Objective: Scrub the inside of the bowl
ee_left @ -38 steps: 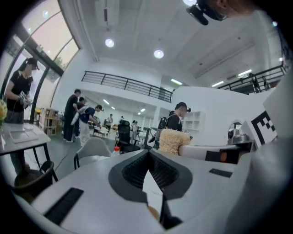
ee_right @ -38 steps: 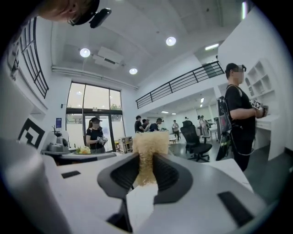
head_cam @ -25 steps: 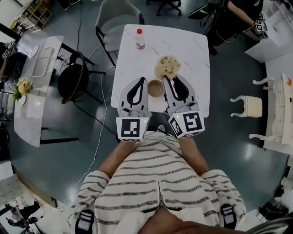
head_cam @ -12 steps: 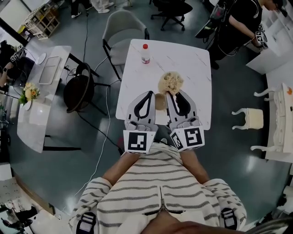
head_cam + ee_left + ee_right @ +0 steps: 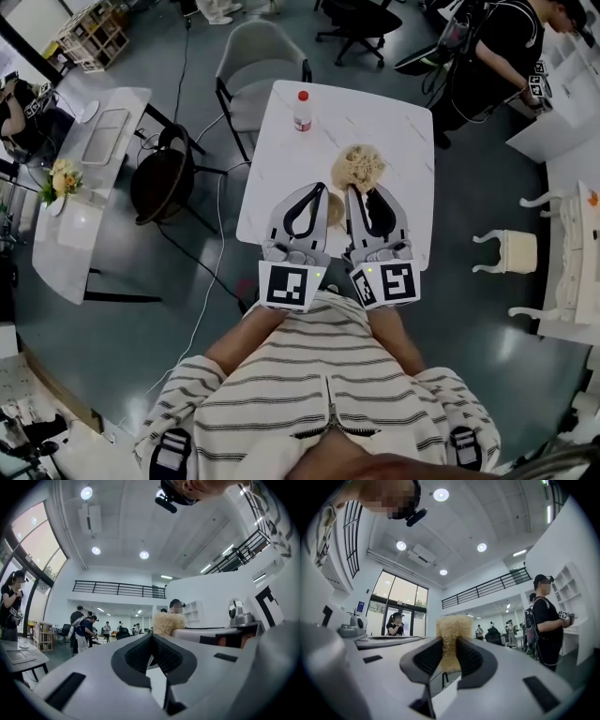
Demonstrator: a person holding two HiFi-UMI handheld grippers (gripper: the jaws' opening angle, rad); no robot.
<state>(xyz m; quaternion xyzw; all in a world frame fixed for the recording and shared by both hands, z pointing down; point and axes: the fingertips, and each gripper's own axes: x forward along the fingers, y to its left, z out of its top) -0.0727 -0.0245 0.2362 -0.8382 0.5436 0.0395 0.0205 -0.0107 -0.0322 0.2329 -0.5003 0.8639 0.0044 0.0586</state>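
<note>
Looking down from my head camera, high up and steeply tilted: my striped shirt [image 5: 319,375] fills the bottom, with my left gripper [image 5: 312,190] and right gripper [image 5: 355,190] side by side over the near edge of the white table [image 5: 375,112]. Each gripper camera rides low behind my own jaws, very close to them, facing along them and tipped up toward the ceiling [image 5: 140,527]. All three views share the straw-coloured scrubber [image 5: 358,167]. The left gripper view also catches the right gripper's flank at its right side.
</note>
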